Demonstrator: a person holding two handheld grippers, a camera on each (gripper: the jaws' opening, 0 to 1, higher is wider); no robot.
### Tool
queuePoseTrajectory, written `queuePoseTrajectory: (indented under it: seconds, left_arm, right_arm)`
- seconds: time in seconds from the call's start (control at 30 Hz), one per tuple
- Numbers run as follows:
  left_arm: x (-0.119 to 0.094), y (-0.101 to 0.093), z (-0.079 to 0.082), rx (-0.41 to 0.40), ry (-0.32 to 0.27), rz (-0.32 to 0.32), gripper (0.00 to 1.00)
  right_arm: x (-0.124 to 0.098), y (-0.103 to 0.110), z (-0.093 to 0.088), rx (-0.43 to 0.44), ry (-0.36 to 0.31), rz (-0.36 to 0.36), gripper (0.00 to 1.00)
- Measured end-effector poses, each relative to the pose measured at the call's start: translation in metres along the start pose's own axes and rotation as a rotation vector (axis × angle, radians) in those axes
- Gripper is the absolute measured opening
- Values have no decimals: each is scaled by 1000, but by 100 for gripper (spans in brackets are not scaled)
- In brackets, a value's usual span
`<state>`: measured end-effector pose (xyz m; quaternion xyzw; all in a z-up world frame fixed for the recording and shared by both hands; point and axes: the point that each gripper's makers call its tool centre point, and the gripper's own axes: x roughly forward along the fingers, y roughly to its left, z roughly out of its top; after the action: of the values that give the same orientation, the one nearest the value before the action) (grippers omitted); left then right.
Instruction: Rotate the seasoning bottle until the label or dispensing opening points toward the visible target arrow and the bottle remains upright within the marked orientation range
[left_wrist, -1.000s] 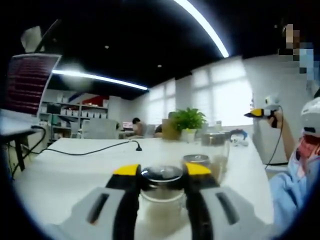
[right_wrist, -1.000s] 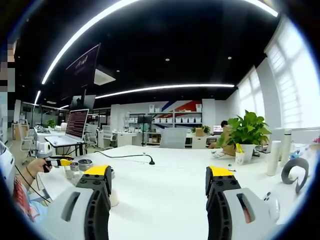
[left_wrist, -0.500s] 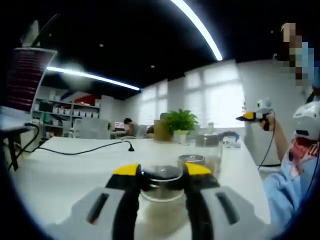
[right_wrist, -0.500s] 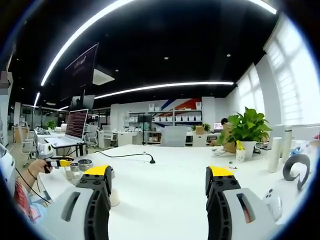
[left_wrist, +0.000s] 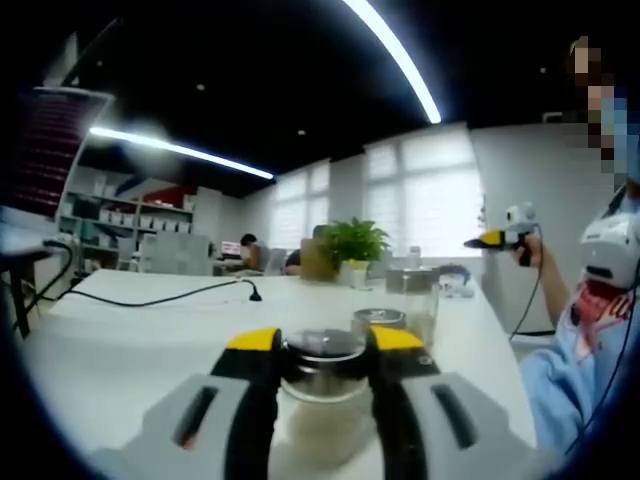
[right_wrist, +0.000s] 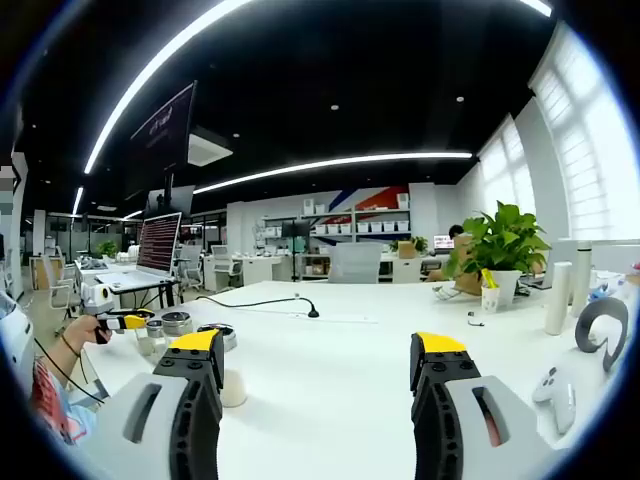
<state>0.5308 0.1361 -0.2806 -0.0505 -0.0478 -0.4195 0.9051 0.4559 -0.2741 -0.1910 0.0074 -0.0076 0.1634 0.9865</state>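
The left tongs (left_wrist: 323, 352) stay clamped on the bottle (left_wrist: 322, 395), yellow tips pressed either side of its dark metal cap at about 6 o'clock in the left gripper view; the bottle stands upright on the white table (left_wrist: 130, 340). Over the last second the room behind has slid toward 9 o'clock: the plant (left_wrist: 351, 243), the cable (left_wrist: 160, 297) and the two other jars (left_wrist: 405, 300) just beyond the bottle have all shifted, while bottle and tongs keep the same place in the view. That reads as the hand turning with the bottle, so the rotation looks under way, not finished. No arrow or label can be made out. The right tongs (right_wrist: 317, 365) hang wide apart and empty above the table.
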Motion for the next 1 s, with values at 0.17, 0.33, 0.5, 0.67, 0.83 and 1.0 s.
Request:
queuePoseTrajectory:
  seconds: [0.17, 0.33, 0.5, 0.67, 0.83, 1.0]
  left_arm:
    - [0, 4, -1, -34, 4, 19, 36]
    - [-4, 11, -1, -17, 23, 78, 46]
    - [-2, 3, 3, -37, 18, 59, 49]
    - [-7, 8, 0, -86, 52, 135, 48]
    - [-14, 6, 13, -51, 32, 163, 49]
    - [-13, -2, 20, -22, 43, 182, 49]
  right_arm:
    - [2, 8, 1, -12, 2, 20, 79]
    - [-3, 5, 6, -48, -9, 10, 79]
    - [2, 4, 0, -28, 12, 12, 79]
    - [3, 7, -2, -29, 17, 18, 79]
    - [0, 6, 1, -40, 8, 11, 79]
    - [-2, 9, 7, -46, -13, 8, 79]
